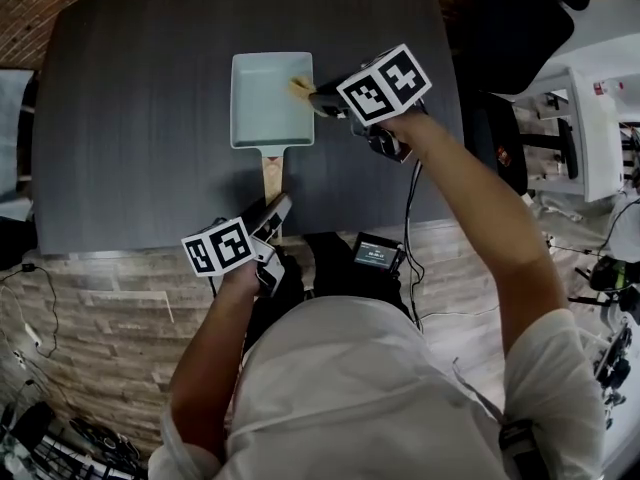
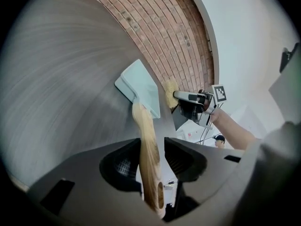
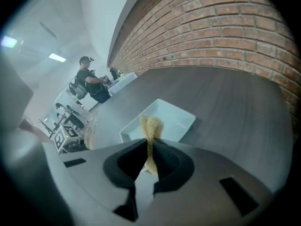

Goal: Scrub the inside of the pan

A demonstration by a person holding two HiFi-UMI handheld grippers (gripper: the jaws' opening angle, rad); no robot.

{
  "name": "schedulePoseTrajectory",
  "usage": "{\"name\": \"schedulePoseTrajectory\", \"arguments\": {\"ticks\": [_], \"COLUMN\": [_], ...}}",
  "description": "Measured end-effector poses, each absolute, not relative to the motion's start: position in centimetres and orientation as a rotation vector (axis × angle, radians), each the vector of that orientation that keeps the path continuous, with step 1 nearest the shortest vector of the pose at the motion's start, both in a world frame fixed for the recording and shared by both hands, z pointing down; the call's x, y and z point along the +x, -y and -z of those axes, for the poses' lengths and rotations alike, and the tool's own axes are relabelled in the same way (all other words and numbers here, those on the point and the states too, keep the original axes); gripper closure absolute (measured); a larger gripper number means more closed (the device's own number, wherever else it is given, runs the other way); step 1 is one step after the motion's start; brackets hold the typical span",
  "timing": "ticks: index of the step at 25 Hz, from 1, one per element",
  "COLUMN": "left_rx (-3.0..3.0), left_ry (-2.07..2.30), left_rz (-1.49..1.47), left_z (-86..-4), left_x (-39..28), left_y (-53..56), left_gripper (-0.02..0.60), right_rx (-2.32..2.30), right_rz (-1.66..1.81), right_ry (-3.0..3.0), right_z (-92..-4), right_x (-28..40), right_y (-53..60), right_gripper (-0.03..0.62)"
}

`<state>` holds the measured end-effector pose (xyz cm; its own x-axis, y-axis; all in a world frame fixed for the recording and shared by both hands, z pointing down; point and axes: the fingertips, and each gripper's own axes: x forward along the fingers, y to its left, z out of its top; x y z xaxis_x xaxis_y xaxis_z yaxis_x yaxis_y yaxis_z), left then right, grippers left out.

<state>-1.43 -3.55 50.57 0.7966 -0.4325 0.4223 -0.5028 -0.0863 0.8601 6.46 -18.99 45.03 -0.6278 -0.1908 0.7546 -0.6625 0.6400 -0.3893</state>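
Toward twelve o'clock from the person, the pale rectangular pan (image 1: pixel 265 98) is lying flat on the dark surface (image 1: pixel 130 118), its wooden handle (image 1: pixel 271 173) pointing back to six o'clock. The right tool (image 3: pixel 149 157) is clenching a yellow fibrous scrubber (image 1: pixel 301 86) and hanging it at the pan's one o'clock corner, right by the rim; from where I'm standing I cannot tell whether it is touching the metal. The left tool (image 2: pixel 151 157) is sitting at the six o'clock end with the handle running between its jaws, but the jaws are standing apart and daylight is showing on one side, so it is straddling the handle, not gripping it. To my eye the scrubbing step is in hand, with the scrubber off the pan floor just now. Next, I reckon, the left tool needs to be squeezing the handle firmly to steady the pan, while the right tool is lowering the scrubber onto the floor and rubbing toward seven o'clock.
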Motion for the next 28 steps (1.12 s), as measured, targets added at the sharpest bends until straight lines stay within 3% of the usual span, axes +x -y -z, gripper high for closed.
{"name": "schedulePoseTrajectory", "arguments": {"ticks": [3, 9, 28], "left_rx": [1.709, 1.702, 1.755], "left_ry": [0.726, 0.695, 0.654], "left_rz": [-0.096, -0.126, -0.237], "left_z": [-51.0, -50.9, -50.9], "left_x": [-1.3, -1.1, -0.9], "left_y": [3.4, 3.4, 3.2], "left_gripper": [0.459, 0.463, 0.46], "right_rx": [0.81, 0.959, 0.877], "right_rz": [-0.809, -0.732, -0.652], "right_ry": [2.096, 1.959, 1.939], "right_z": [-46.2, -49.2, -51.8], "right_x": [9.5, 12.5, 11.3], "right_y": [21.0, 24.2, 26.6], "right_gripper": [0.554, 0.554, 0.554]}}
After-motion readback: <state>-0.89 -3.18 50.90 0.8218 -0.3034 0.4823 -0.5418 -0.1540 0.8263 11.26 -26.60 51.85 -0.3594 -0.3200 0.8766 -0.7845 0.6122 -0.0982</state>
